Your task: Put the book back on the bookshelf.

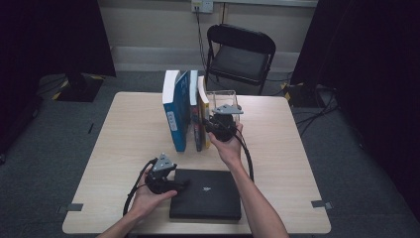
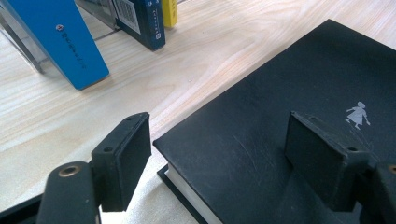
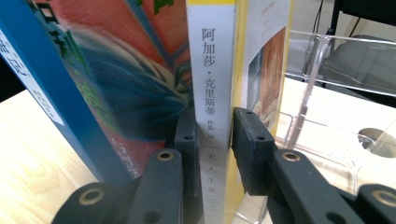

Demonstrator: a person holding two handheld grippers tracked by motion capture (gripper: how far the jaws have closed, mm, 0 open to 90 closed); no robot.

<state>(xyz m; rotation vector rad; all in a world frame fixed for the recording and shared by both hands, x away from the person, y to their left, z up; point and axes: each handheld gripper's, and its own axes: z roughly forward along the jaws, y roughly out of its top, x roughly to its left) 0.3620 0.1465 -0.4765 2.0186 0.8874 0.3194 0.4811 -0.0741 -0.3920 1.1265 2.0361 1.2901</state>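
Wood surface, dim room. Near edge: black book (image 1: pixel 205 194) lies flat, long axis along that edge; left gripper (image 2: pixel 219 154) at its left corner, fingers (image 2: pixel 125 154) apart astride the corner, not pressing. Farther, mid-surface: right gripper (image 3: pixel 212 149) has fingers (image 3: pixel 250 149) clamped on the upright yellow-spined book's (image 3: pixel 219 93) spine, rightmost in the row, beside the clear bookend (image 3: pixel 327 130). Blue book (image 1: pixel 174 116) leans at the row's left.

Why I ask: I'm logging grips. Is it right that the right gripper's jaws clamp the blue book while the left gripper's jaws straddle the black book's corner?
Not quite. The right gripper clamps the yellow-edged white-spined book, not the blue book, as the right gripper view shows. The left gripper does straddle the black book corner.
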